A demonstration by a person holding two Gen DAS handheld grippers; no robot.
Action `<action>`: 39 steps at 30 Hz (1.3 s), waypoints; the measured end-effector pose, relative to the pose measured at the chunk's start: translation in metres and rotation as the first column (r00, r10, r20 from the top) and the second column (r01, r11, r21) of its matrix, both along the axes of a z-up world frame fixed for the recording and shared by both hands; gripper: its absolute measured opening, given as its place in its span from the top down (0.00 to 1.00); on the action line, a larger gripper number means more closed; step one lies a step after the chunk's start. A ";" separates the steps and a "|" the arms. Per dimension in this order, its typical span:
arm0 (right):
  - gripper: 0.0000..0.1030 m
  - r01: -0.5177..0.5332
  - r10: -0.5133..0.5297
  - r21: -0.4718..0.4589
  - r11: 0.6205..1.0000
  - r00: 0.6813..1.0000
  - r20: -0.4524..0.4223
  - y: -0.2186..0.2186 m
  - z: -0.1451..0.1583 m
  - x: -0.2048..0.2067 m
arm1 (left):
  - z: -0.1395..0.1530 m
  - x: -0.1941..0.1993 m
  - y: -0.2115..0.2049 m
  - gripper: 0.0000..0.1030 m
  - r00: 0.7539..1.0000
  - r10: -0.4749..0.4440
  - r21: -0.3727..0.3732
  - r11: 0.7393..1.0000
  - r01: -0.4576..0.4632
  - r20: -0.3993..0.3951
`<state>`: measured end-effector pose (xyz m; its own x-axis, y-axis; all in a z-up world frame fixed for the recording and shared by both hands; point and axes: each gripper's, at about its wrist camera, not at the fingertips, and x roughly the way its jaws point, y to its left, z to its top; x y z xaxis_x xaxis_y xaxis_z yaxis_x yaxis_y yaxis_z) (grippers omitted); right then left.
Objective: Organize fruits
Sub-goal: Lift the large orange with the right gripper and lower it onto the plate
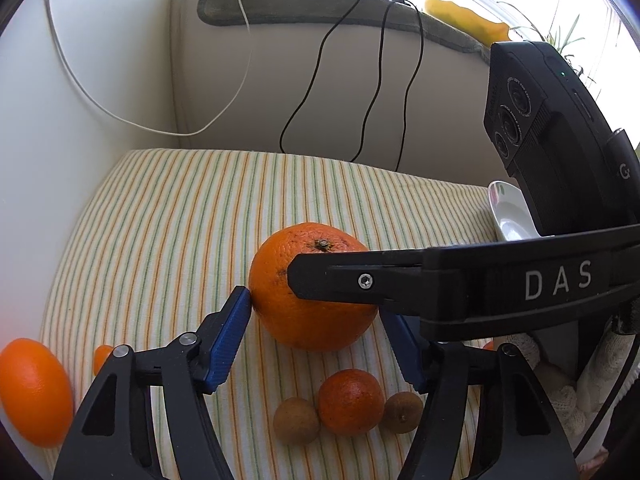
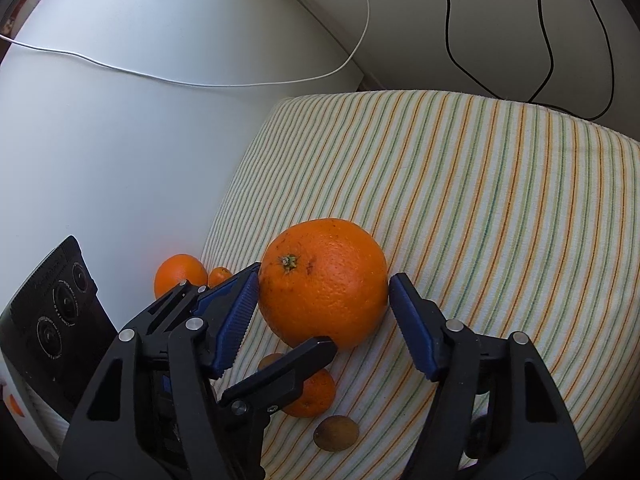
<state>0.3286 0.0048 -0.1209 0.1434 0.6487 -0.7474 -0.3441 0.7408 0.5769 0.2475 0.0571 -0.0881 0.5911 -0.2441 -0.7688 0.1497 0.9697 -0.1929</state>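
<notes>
A large orange (image 1: pixel 312 288) (image 2: pixel 324 282) rests on a striped cloth (image 1: pixel 192 216) (image 2: pixel 500 200). My left gripper (image 1: pixel 316 312) straddles it with blue pads at both sides; the left pad touches the peel. My right gripper (image 2: pixel 322 300) straddles the same orange from another angle, its pads touching or nearly touching. Neither lifts it. The right gripper's finger (image 1: pixel 360 282) crosses the orange in the left wrist view. A small mandarin (image 1: pixel 351 401) (image 2: pixel 314 398) and two brown round fruits (image 1: pixel 296 420) (image 1: pixel 403 412) lie in front.
Another orange (image 1: pixel 34 390) (image 2: pixel 180 274) and a tiny orange fruit (image 1: pixel 102 358) (image 2: pixel 219 276) lie at the cloth's left edge by a white wall. A white bowl (image 1: pixel 510 216) stands at the right. Cables (image 1: pixel 372 92) hang behind.
</notes>
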 end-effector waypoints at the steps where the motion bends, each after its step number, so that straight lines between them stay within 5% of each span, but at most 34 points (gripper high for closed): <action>1: 0.32 0.000 0.000 -0.001 1.000 1.000 0.002 -0.002 -0.002 0.000 | 0.000 -0.001 0.000 0.36 1.000 0.001 0.001 1.000 -0.001 0.000; 18: 0.33 0.019 -0.020 0.011 1.000 0.998 0.065 -0.036 0.027 -0.020 | 0.028 -0.010 -0.030 0.37 0.998 -0.021 0.017 1.000 0.020 0.061; 39: 0.33 0.164 -0.159 -0.027 0.986 0.978 0.134 -0.171 0.071 -0.050 | 0.046 0.001 -0.150 0.37 0.979 -0.179 -0.005 0.984 0.181 0.095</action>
